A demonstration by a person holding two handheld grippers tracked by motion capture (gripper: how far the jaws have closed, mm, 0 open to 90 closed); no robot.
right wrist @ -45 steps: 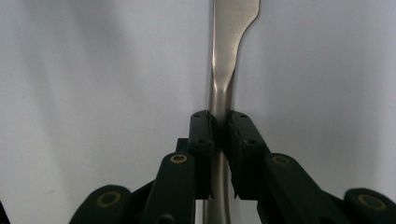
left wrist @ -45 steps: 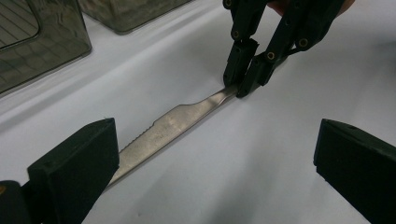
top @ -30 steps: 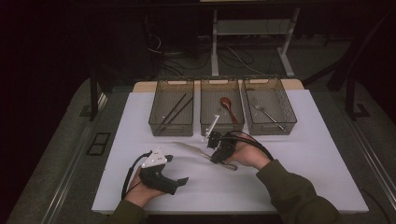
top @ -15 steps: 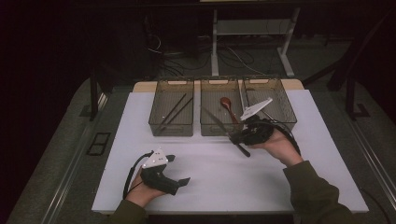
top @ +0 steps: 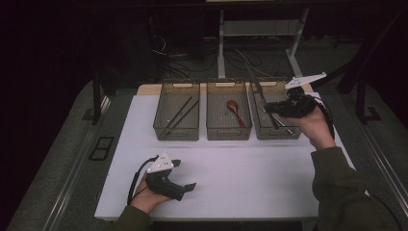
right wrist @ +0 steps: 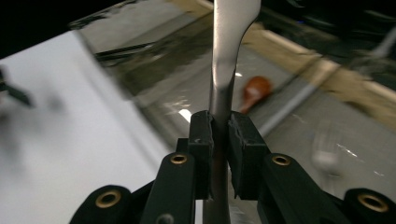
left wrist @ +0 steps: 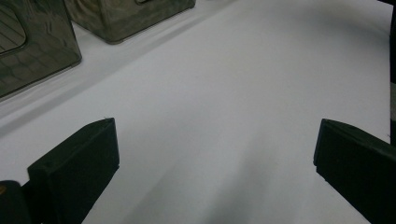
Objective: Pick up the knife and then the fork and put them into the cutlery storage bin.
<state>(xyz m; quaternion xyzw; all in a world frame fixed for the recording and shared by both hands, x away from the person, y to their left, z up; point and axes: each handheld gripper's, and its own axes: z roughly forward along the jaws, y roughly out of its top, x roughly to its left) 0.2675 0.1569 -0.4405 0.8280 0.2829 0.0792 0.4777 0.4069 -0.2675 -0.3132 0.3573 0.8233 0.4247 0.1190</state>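
At the near edge of the white mat (top: 240, 178), the left gripper (top: 185, 176) rests in the person's hand, in the same place as one second ago; its jaws stand wide apart over bare mat, holding nothing. Farther off and to the right, the right gripper (top: 269, 109) has moved from mid-mat, in front of the middle bin, to a raised position above the right bin (top: 284, 132). Its jaws are clamped on the handle of a metal utensil (right wrist: 229, 56), probably a knife; the working end is out of frame. Beyond, the middle bin (top: 228, 131) holds a red spoon (top: 234, 108), and the left bin (top: 175, 131) holds dark sticks (top: 179, 115).
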